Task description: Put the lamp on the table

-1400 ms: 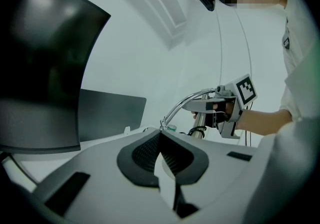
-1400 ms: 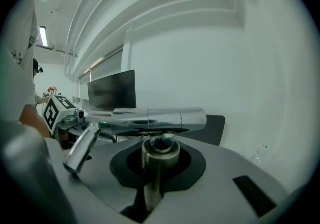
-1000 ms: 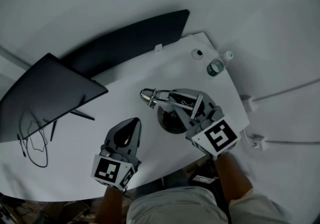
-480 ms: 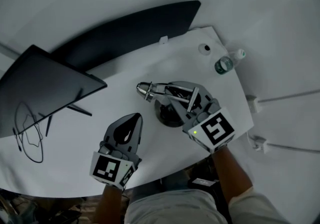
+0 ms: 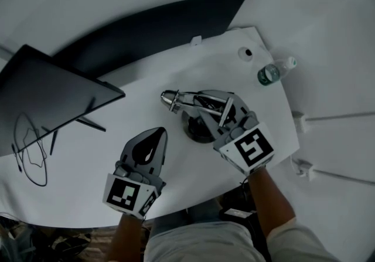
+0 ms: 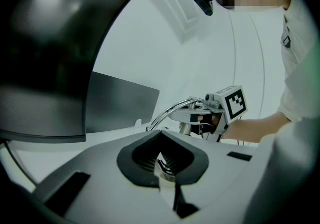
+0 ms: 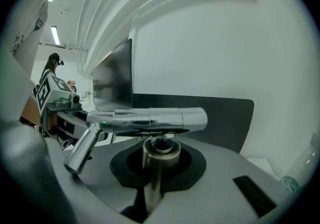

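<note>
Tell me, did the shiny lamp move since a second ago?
Yes, a little. In the head view the lamp, held in the right gripper, has shifted left, farther from the water bottle.

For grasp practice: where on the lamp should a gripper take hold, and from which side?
The upright stem, from the near side: it is slim and round, between the dark base and the crosswise chrome head. The right gripper clamps it there.

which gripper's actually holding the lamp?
The right gripper, jaws clamped on the stem of the chrome lamp; the left gripper is shut and empty.
</note>
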A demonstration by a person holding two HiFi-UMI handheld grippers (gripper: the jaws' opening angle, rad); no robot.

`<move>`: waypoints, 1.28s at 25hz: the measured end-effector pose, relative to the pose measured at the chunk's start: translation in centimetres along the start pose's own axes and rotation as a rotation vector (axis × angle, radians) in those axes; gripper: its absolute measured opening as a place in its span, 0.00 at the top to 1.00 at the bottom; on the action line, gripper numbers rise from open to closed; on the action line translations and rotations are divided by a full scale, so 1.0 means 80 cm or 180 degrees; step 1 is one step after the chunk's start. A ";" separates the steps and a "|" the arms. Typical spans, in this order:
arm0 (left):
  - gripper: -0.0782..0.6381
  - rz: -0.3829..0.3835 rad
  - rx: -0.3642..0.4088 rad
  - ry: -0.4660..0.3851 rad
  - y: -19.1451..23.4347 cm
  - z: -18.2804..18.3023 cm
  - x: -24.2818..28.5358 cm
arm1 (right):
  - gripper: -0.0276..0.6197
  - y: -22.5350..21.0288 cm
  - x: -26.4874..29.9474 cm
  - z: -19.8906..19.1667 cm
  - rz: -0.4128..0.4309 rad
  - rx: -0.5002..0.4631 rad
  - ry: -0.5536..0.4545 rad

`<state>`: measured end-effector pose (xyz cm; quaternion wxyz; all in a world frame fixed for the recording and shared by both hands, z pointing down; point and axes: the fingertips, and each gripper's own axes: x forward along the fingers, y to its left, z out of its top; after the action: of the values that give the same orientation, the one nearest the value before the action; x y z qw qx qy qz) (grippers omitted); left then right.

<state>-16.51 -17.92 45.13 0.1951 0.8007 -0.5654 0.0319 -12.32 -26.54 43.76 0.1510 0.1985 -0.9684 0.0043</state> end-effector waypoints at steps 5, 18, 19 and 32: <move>0.89 0.0002 -0.0034 0.0016 0.000 -0.003 0.002 | 0.89 -0.001 0.005 -0.003 0.0009 -0.0036 -0.0001; 0.89 0.0042 -0.0001 0.0030 0.006 -0.007 0.007 | 0.89 0.000 0.014 -0.014 0.0051 -0.0072 0.0033; 0.89 0.0041 -0.0001 0.0018 0.005 -0.006 0.008 | 0.89 0.000 0.013 -0.014 0.0054 -0.0080 0.0026; 0.89 0.0007 -0.0095 0.0054 -0.006 -0.008 0.013 | 0.89 0.008 0.003 -0.019 0.0052 -0.0137 -0.0101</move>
<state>-15.57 -18.45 45.89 0.2118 0.7969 -0.5650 0.0305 -12.36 -25.95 45.31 0.1397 0.1873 -0.9721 -0.0185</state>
